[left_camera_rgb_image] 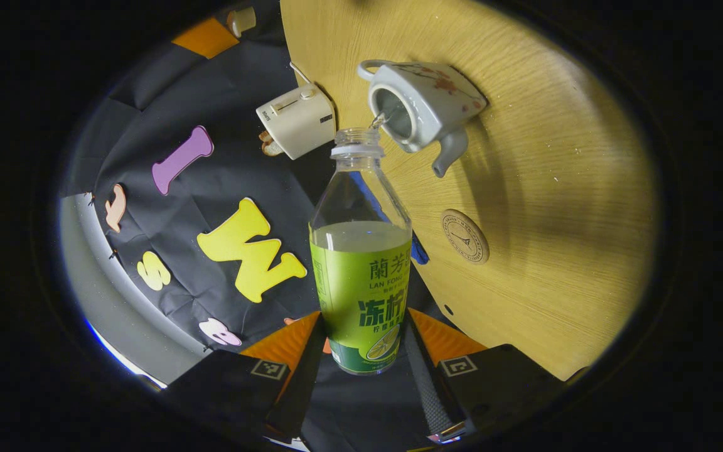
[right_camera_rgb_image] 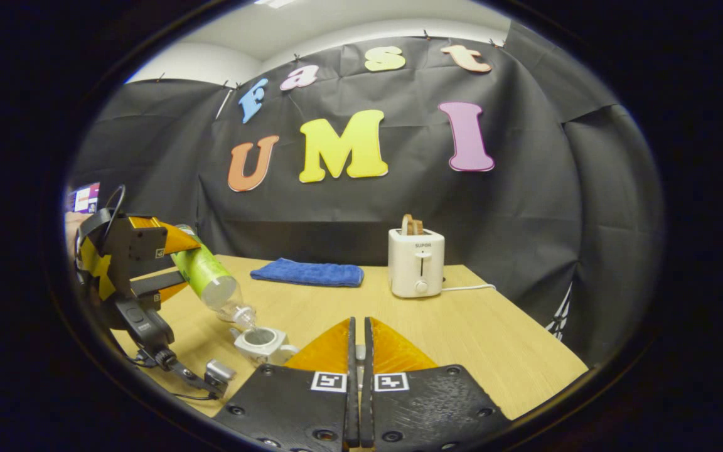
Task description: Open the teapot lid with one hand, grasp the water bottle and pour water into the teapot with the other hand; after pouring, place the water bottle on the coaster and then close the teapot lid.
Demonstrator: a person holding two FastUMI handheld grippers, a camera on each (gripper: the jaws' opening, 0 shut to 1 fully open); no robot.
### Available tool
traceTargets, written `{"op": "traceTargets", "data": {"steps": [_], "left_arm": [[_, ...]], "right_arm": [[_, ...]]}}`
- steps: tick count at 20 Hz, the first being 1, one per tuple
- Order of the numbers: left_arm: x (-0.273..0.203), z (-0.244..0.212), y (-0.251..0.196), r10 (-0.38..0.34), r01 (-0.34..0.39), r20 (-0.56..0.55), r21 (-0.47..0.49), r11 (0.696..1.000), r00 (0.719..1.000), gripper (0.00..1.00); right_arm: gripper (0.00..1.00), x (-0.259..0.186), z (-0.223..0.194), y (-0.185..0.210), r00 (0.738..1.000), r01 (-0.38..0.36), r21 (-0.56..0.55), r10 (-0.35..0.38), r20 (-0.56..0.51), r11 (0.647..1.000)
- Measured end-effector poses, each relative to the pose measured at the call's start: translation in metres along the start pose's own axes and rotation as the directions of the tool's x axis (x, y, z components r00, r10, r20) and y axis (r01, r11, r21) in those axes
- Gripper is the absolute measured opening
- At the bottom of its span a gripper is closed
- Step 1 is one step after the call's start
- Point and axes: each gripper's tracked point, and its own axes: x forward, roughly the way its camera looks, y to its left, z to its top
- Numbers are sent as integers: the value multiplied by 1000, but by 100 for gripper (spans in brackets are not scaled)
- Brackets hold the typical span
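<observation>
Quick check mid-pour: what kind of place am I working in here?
Most likely a staged recording booth set up like a kitchen corner, not a real home. A black cloth wall backs a single wooden table dressed with props: a toaster, a folded blue towel and a teapot.

The right gripper, at 6 o'clock in its own view, has two flat wedge fingers. Each base plate carries one square marker and round screws. The left gripper has the same markers, and a ribbed strip at 5 o'clock. Seen at 9 o'clock in the right gripper view, its body is black with yellow patches, and has a thin black cable on top.
</observation>
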Motion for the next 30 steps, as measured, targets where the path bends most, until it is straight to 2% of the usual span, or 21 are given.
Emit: {"op": "traceTargets", "data": {"steps": [22, 27, 28, 30], "left_arm": [[0, 0, 6, -6, 6, 1, 34, 999, 1000, 73], [1, -1, 6, 1, -1, 5, 14, 1000, 1000, 73], [1, -1, 7, 3, -3, 7, 5, 1000, 1000, 70], [1, -1, 7, 10, -10, 15, -18, 1000, 1000, 73]], "right_arm": [[1, -1, -1, -2, 1000, 1, 6, -1, 1, 1000], [1, -1, -2, -3, 1000, 4, 11, -4, 0, 1000], [1, -1, -2, -3, 1000, 4, 12, -4, 1, 1000], [1, -1, 0, -3, 1000, 5, 12, -5, 3, 1000]]}}
